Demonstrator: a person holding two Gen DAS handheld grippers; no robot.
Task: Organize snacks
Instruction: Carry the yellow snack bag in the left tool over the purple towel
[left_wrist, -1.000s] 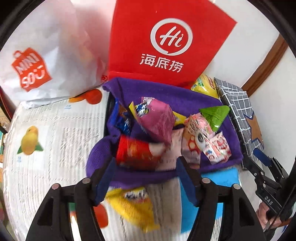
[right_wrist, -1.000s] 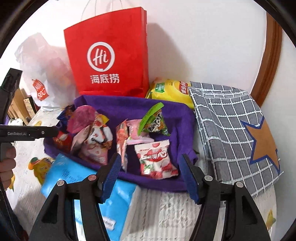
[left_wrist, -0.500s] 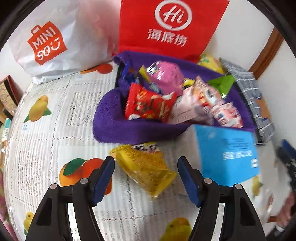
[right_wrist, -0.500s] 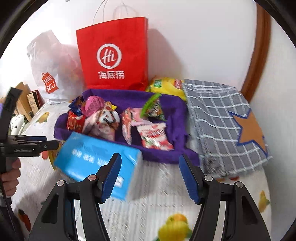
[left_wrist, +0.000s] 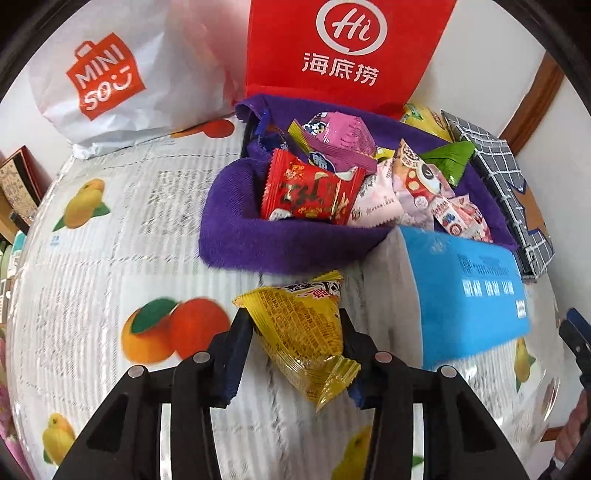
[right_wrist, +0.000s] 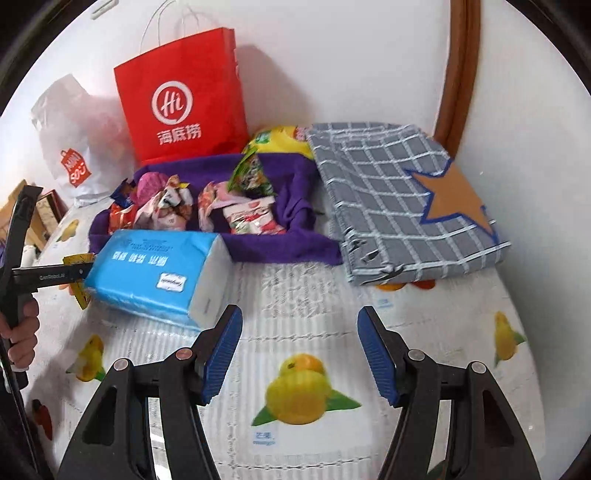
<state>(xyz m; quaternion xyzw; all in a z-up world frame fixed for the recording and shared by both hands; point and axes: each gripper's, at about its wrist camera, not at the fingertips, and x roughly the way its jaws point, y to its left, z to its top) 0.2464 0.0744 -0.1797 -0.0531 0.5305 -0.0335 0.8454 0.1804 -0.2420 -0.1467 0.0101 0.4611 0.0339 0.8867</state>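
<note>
A purple cloth basket (left_wrist: 258, 243) holds several snack packets, among them a red one (left_wrist: 310, 192) and a pink one (left_wrist: 340, 140); it also shows in the right wrist view (right_wrist: 295, 243). My left gripper (left_wrist: 295, 332) is shut on a yellow snack packet (left_wrist: 299, 332) on the table just in front of the basket. My right gripper (right_wrist: 299, 354) is open and empty, low over the tablecloth, well in front of the basket.
A blue tissue pack (left_wrist: 461, 295) lies right of the yellow packet, against the basket's front. A red paper bag (left_wrist: 343, 51) and a white Miniso bag (left_wrist: 110, 77) stand behind. A grey checked cloth (right_wrist: 399, 199) lies to the right. A fruit-print tablecloth (right_wrist: 303, 398) covers the table.
My left gripper has drawn back from the basket, moved onto the yellow packet and shut on it. My right gripper has pulled back toward the table's front.
</note>
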